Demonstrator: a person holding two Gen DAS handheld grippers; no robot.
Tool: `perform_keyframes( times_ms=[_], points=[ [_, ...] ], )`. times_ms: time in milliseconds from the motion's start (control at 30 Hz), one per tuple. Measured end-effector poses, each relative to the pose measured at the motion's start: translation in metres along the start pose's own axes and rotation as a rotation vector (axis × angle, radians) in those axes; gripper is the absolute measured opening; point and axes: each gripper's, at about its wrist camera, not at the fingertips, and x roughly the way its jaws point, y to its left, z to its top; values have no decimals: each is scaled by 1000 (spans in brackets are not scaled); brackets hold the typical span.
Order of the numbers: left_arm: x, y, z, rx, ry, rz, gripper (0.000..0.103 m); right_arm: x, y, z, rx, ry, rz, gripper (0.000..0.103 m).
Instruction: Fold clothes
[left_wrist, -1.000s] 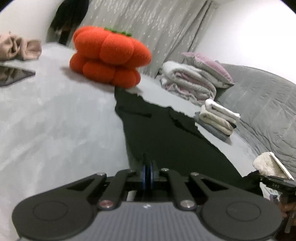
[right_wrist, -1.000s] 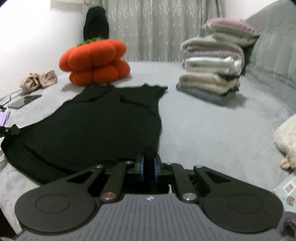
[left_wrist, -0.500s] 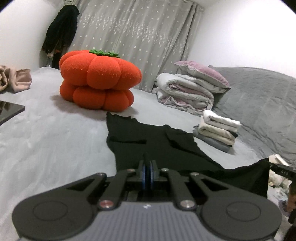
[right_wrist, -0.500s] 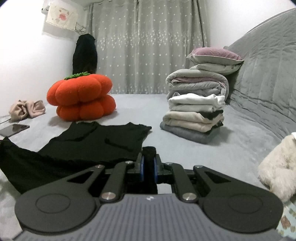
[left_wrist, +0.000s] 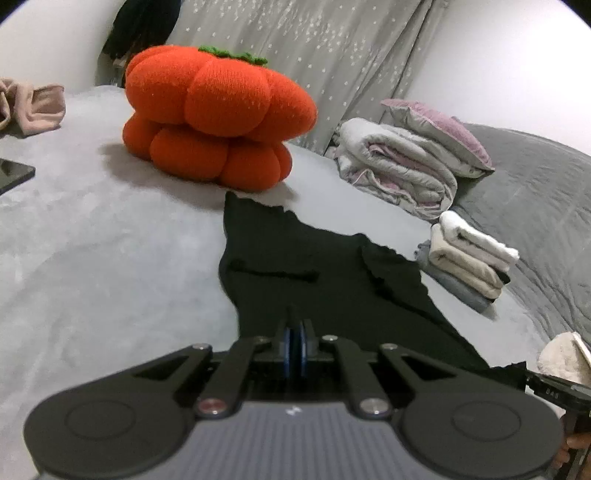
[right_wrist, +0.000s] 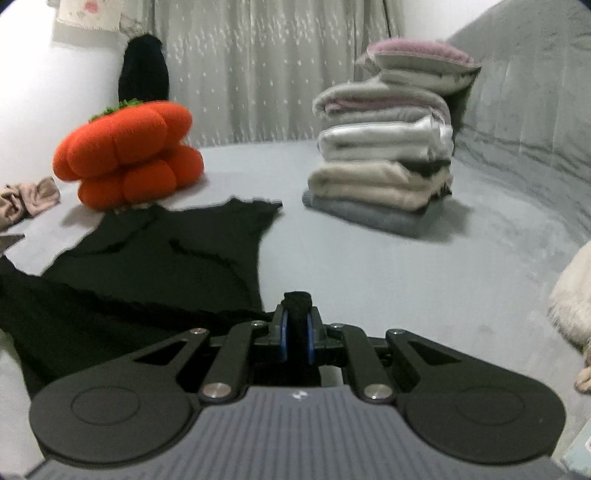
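A black garment (left_wrist: 325, 273) lies spread on the grey bed, its far end near the orange pumpkin cushion. My left gripper (left_wrist: 295, 326) is shut on the garment's near edge, the cloth pinched thin between the blue pads. In the right wrist view the same black garment (right_wrist: 173, 262) stretches to the left, and my right gripper (right_wrist: 296, 314) is shut on a bunched corner of it that sticks up between the fingers. The near hem hangs lifted between the two grippers. The right gripper's body (left_wrist: 554, 387) shows at the left wrist view's right edge.
An orange pumpkin cushion (left_wrist: 214, 118) sits behind the garment. A stack of folded clothes (right_wrist: 384, 177) stands to the right, with rolled bedding and a pillow (left_wrist: 406, 162) behind. A dark tablet (left_wrist: 13, 175) and pinkish cloth (left_wrist: 33, 107) lie at left. A fluffy cream item (right_wrist: 572, 291) lies at right.
Both grippers have moved forward over the bed with the garment's near edge in them; the hem, raised half a second ago, now sits lower and closer to the pumpkin cushion.
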Motion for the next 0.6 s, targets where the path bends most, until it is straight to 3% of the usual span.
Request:
perform_keyframes(
  times_ms=[67,167,233,400,600],
  points=[
    [4,3,-1,-12,4,-20,5,2,1,-2,-3,16,-3,18],
    [7,15,-3,-76,3,-88,14,-1,4,-1,-21,26,-16,26],
    [10,23,-3,-130,12,-133,23,-5,9,2,-50,23,-22,49],
    [13,37,4,-168,27,-161,24,-15,37,26,-130,34,33,50],
    [11,54,15,-179,13,-163,23,-9,95,58,-110,114,194,50]
  ],
)
